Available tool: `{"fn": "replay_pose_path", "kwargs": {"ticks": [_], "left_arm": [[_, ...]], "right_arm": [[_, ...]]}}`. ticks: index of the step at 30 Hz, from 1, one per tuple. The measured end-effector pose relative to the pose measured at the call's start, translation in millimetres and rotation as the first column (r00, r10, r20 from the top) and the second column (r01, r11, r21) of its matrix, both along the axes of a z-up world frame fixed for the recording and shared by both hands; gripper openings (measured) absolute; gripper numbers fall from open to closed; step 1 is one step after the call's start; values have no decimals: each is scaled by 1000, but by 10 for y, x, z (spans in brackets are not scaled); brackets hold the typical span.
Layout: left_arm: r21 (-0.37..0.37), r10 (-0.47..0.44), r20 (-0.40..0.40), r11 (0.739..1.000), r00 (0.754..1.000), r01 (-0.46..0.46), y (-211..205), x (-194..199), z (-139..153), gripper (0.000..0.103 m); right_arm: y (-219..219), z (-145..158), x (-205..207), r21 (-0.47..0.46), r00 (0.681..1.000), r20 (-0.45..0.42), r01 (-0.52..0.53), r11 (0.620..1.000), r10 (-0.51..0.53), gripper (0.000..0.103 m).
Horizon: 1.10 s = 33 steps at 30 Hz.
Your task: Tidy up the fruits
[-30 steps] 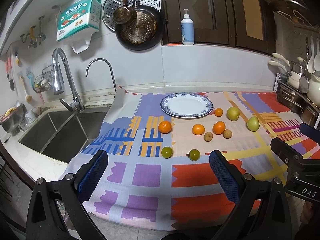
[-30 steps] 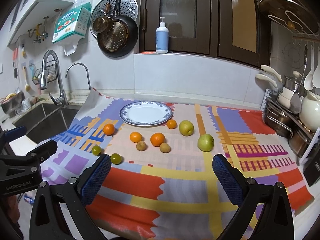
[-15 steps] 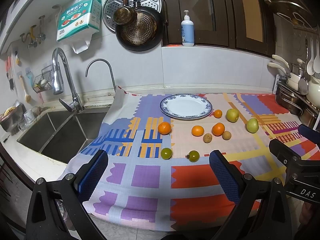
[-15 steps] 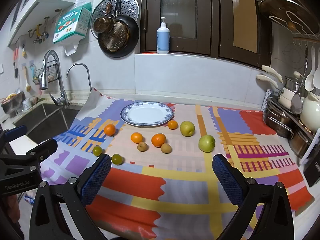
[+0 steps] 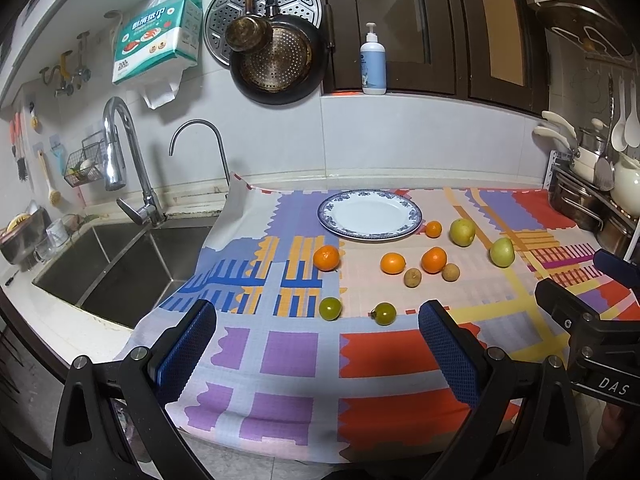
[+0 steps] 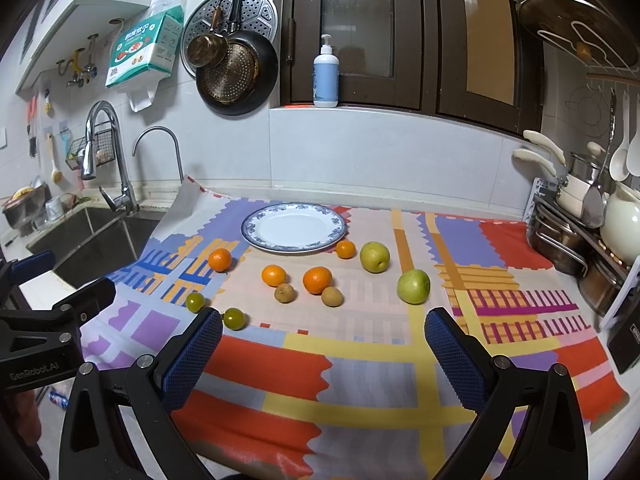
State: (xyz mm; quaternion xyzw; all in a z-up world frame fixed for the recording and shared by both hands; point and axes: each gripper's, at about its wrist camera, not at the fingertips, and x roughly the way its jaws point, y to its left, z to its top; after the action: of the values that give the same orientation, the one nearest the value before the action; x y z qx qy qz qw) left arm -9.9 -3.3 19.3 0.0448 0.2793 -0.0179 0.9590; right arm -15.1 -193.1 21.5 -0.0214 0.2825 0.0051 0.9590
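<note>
An empty white plate with a blue rim (image 5: 370, 215) (image 6: 294, 227) sits at the back of a colourful mat. In front of it lie several oranges (image 5: 326, 258) (image 6: 317, 280), two green apples (image 5: 501, 252) (image 6: 413, 286), two brown kiwis (image 6: 284, 293) and two small green fruits (image 5: 330, 308) (image 6: 234, 318). My left gripper (image 5: 316, 340) is open and empty above the mat's front edge. My right gripper (image 6: 322, 344) is open and empty, to the right of the left one.
A steel sink (image 5: 116, 264) with a tap (image 5: 120, 160) lies left of the mat. A dish rack with pots and utensils (image 6: 580, 232) stands at the right. Pans (image 5: 276, 60) hang on the back wall, a soap bottle (image 5: 373, 62) on the ledge.
Both grippers have drifted slightly; the view has shifted a little. Nothing on the mat has moved.
</note>
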Motion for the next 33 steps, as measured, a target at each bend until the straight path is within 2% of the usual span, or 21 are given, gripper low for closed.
{"fn": "replay_pose_path", "kwargs": {"ticks": [20, 28, 33], "left_arm": [[-8, -4, 6, 1000, 1000, 4, 25, -15, -6, 103], [18, -6, -1, 1000, 1000, 6, 146, 106, -124, 103], [35, -40, -24, 999, 999, 41, 255, 272, -262, 97]], "right_arm": [[71, -22, 15, -1, 1000, -12, -13, 1000, 13, 102], [217, -146, 157, -9, 997, -40, -72, 997, 72, 102], [358, -268, 325, -17, 991, -70, -118, 993, 117, 102]]}}
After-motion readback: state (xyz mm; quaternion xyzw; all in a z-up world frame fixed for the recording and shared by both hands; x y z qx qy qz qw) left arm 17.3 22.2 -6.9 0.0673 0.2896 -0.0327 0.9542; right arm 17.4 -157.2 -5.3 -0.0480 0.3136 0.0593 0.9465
